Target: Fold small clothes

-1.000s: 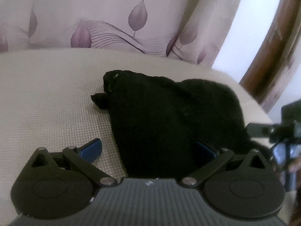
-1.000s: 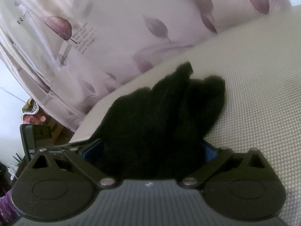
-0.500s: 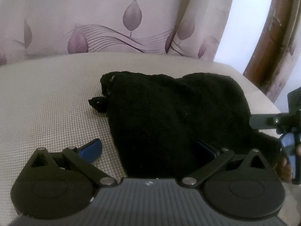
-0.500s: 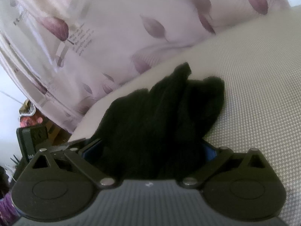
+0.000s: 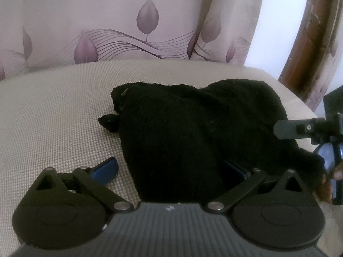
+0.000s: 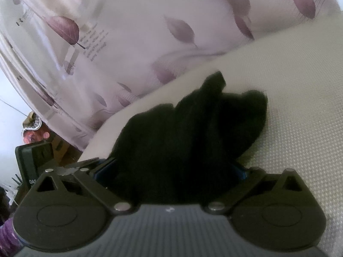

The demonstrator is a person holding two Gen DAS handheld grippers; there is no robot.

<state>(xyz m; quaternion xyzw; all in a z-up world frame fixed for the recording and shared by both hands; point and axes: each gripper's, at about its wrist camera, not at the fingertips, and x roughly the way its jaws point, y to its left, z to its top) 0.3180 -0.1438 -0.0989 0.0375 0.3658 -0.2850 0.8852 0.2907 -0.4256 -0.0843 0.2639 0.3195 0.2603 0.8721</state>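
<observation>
A black knitted garment point(image 5: 193, 132) lies bunched on the beige woven cushion point(image 5: 53, 117), out toward the cushion's edge at about two o'clock from the left gripper's camera. A small dark tab of it pokes out at nine o'clock from the main heap.

The left gripper point(image 5: 171, 169) sits low over the near edge of the cloth with its jaws spread wide: one blue finger pad point(image 5: 105, 168) rests bare on the cushion at eight o'clock of the garment, while the other is half buried under the fabric. Nothing is pinched between them.

The right gripper point(image 6: 171, 169) comes in from the garment's far side, and its black frame also shows at three o'clock in the left camera's view, with a hand point(image 5: 325, 184) wrapped round the handle below it. Its jaws stand wide too, and the cloth is piled thickly between them, hiding most of both blue pads; it looks loosely cradled rather than clamped, though the dark fabric makes that hard to judge.

Behind the cushion hangs a pale curtain point(image 5: 128, 21) printed with purple leaves, and a brown wooden frame point(image 5: 308, 32) stands at one o'clock.
</observation>
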